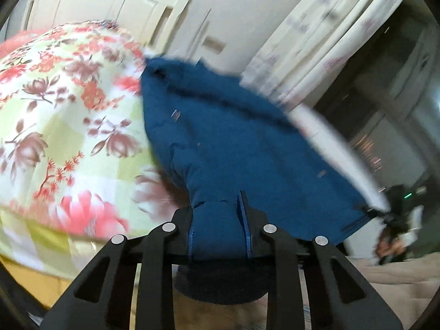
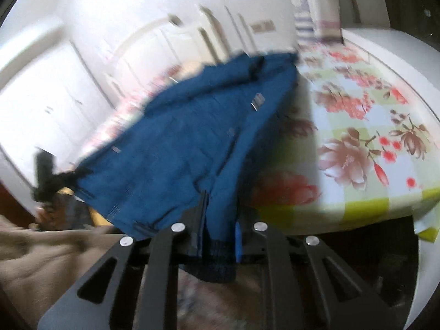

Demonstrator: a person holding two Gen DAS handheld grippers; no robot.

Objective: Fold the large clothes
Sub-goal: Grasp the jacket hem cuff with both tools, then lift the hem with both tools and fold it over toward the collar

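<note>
- In the left wrist view a bed (image 1: 55, 104) with a flowered sheet of pink, brown and pale green squares filled the left side; a cream headboard (image 1: 115, 0) stood behind it against a pale wall, and light curtains (image 1: 324, 41) hung at the right before a dark window.
- In the right wrist view white cupboard doors (image 2: 55, 88) lined the left side, and the same bed (image 2: 357, 126) spread to the right.
- The bed's near edge dropped away at the lower left in the left wrist view; a beige blanket (image 1: 398, 275) lay at the lower right.
- The blue jacket (image 1: 233, 143) was stretched between both tools, part of it raised off the sheet, its far end toward the headboard.
- The left gripper (image 1: 220, 228) was closed narrowly on a cuff of the jacket, with padded fabric bunched between its fingers.
- The right gripper (image 2: 218, 233) was clamped tight on the jacket (image 2: 192, 143) at its dark ribbed cuff.
- Both pictures were blurred.
</note>
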